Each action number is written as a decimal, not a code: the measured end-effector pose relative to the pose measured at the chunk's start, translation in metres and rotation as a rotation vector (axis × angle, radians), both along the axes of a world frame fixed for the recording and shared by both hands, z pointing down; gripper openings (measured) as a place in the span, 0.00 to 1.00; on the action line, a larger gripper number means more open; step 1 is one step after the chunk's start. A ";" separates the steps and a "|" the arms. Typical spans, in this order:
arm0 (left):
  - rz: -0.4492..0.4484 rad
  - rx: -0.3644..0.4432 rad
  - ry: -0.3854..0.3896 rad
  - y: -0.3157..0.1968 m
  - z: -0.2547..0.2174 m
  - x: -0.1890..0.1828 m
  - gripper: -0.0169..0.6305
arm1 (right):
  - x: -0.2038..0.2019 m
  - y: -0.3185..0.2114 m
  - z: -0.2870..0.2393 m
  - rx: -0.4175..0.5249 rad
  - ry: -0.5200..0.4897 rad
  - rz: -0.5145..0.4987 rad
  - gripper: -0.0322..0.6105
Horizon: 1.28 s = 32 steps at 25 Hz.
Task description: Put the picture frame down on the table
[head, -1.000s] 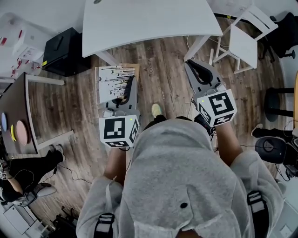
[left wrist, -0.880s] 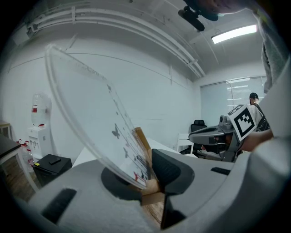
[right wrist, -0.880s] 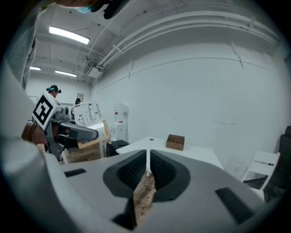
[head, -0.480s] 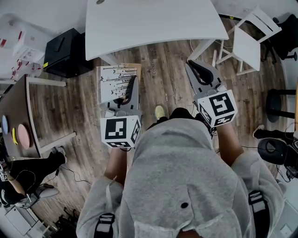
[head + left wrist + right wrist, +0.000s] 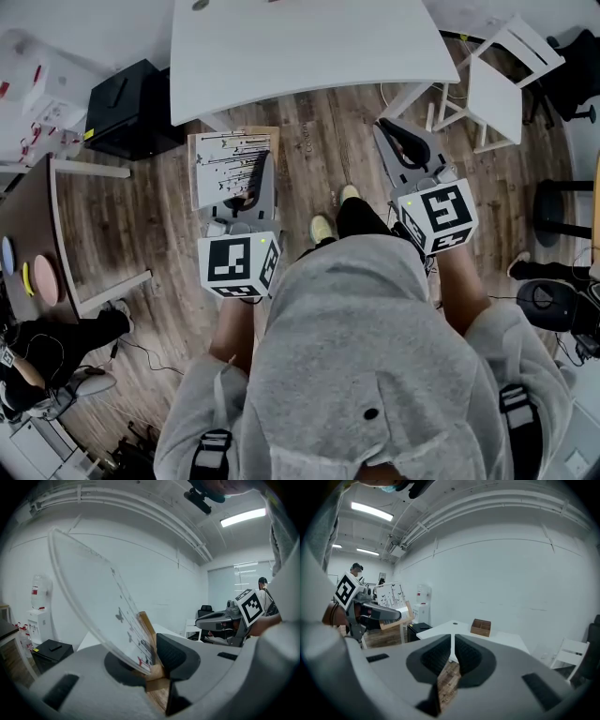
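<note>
The picture frame [image 5: 228, 164], a wooden-edged panel with a white print of thin black marks, is held flat over the wooden floor, short of the white table [image 5: 300, 42]. My left gripper [image 5: 251, 187] is shut on its near right edge. In the left gripper view the frame [image 5: 101, 602] rises steeply to the upper left from between the jaws, its wooden edge pinched there. My right gripper [image 5: 401, 142] is shut on nothing, level with the left one. The right gripper view shows its pads [image 5: 436, 656] nearly touching, and the frame [image 5: 393, 603] far off at left.
A small wooden box [image 5: 480, 627] sits on the white table. A black box [image 5: 131, 103] stands on the floor at left, a white chair [image 5: 492, 80] at right. A dark side table [image 5: 28, 234] with coloured discs is at the far left. A seated person's legs [image 5: 66, 333] show lower left.
I have stepped forward, one foot now ahead of the other. The left gripper and the frame have shifted slightly left; the table has come a little nearer. The right gripper stays level.
</note>
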<state>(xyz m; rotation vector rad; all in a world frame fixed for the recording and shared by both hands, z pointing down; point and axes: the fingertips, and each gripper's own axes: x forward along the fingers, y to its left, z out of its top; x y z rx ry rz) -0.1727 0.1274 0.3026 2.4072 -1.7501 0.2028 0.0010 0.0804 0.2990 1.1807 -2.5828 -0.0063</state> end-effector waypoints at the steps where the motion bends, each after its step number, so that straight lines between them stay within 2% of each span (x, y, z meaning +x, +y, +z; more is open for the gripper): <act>1: 0.000 -0.001 0.001 -0.001 0.000 -0.001 0.16 | 0.000 -0.001 0.000 0.001 -0.001 0.002 0.12; 16: 0.012 -0.005 -0.014 -0.026 0.006 0.011 0.16 | 0.020 -0.023 0.005 0.008 0.002 0.023 0.12; 32: -0.007 -0.041 -0.018 -0.099 0.014 0.005 0.16 | 0.013 -0.104 0.015 -0.024 0.008 0.007 0.12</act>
